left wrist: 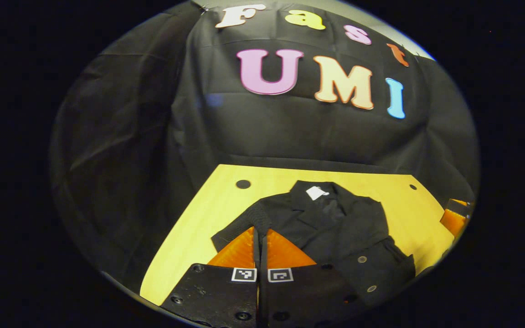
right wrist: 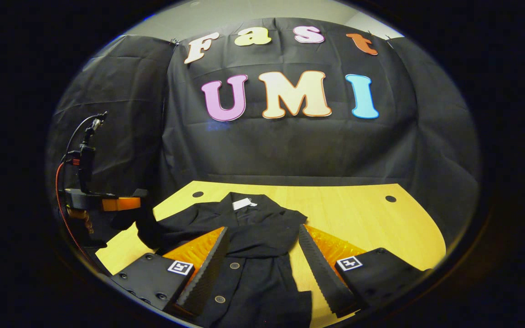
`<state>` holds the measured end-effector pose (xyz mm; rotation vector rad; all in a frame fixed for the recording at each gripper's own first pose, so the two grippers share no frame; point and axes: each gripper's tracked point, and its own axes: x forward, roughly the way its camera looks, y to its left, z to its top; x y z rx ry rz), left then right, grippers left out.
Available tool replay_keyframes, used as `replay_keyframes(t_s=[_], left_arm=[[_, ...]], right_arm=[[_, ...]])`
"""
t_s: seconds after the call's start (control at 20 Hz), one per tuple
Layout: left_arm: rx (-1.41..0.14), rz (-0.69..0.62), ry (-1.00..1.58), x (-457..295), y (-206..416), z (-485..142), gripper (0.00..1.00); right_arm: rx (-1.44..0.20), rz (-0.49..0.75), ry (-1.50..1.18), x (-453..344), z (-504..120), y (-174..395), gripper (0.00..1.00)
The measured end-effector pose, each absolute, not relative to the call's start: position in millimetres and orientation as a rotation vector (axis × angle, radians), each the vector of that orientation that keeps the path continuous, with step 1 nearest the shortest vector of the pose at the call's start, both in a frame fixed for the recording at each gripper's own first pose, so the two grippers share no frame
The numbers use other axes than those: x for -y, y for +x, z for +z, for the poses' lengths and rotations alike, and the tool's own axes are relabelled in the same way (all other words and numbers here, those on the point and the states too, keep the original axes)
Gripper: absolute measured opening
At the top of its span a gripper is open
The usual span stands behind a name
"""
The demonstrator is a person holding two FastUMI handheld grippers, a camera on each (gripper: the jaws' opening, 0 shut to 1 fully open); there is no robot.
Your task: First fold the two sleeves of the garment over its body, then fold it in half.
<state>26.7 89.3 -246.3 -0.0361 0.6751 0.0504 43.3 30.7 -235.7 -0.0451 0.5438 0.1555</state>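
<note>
Our left gripper (left wrist: 260, 248) has its fingers pressed together on a dark sleeve (left wrist: 244, 223) of the jacket (left wrist: 335, 228), lifting that fold a little off the table. Just beyond and to the right of these fingertips lies the rest of the black jacket, collar away from us, with a white tag (left wrist: 317, 192) at the neck and round buttons (left wrist: 362, 259) down its front.

Our right gripper (right wrist: 262, 237) stands wide, one finger on each side of the jacket's body, the garment lying flat between them with nothing gripped. Ahead of it sits the collar tag (right wrist: 243, 203). Far to its left we see the other gripper (right wrist: 103, 202) pinching the sleeve (right wrist: 146, 228). All rests on the yellow wooden table (right wrist: 358, 214).
</note>
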Motion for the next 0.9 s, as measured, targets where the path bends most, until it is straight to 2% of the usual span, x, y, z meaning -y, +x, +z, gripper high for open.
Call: replay_keyframes(t_s=[0.1, 0.6, 0.9], left_arm=[[-0.671, -0.003, -0.028, -60, 39, -246, 0.0], [-0.676, -0.196, -0.003, 62, 83, -266, 0.0], [-0.719, -0.244, 0.015, 95, 94, -285, 0.0]], right_arm=[[-0.539, 0.128, -0.034, -14, -233, 36, 1.0], [-0.538, 0.001, 0.016, 62, -228, 4, 0.98], [-0.549, -0.043, 0.027, 87, -229, -6, 0.98]])
